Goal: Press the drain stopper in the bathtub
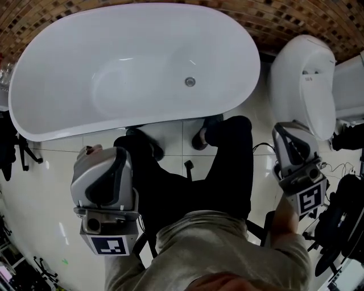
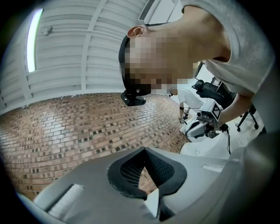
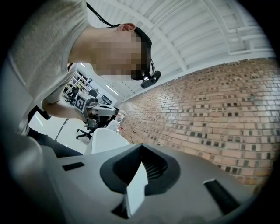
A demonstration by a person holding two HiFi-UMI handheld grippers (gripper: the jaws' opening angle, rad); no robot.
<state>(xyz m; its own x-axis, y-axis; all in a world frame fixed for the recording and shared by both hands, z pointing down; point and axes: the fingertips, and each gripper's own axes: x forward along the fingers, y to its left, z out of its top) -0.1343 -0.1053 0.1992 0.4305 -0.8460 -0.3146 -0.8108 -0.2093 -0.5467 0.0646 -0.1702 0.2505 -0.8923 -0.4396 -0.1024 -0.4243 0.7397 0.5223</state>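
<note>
The white oval bathtub (image 1: 68, 119) fills the top of the head view. Its round metal drain stopper (image 1: 190, 82) sits on the tub floor, right of centre. My left gripper (image 1: 107, 173) hangs low at the left, well short of the tub, with its jaws together and nothing in them. My right gripper (image 1: 297, 149) is at the right, beside the toilet, also shut and empty. Both point upward. The left gripper view shows closed jaws (image 2: 146, 168) against a brick wall. The right gripper view shows the same (image 3: 140, 168). Neither gripper view shows the stopper.
A white toilet (image 1: 304, 79) stands right of the tub. The person's black-trousered legs (image 1: 227, 159) and shoes stand on the white tile floor (image 1: 40, 187) at the tub's near rim. Black chairs and cables (image 1: 341, 216) crowd the right edge. A mosaic brick wall (image 1: 273, 17) runs behind.
</note>
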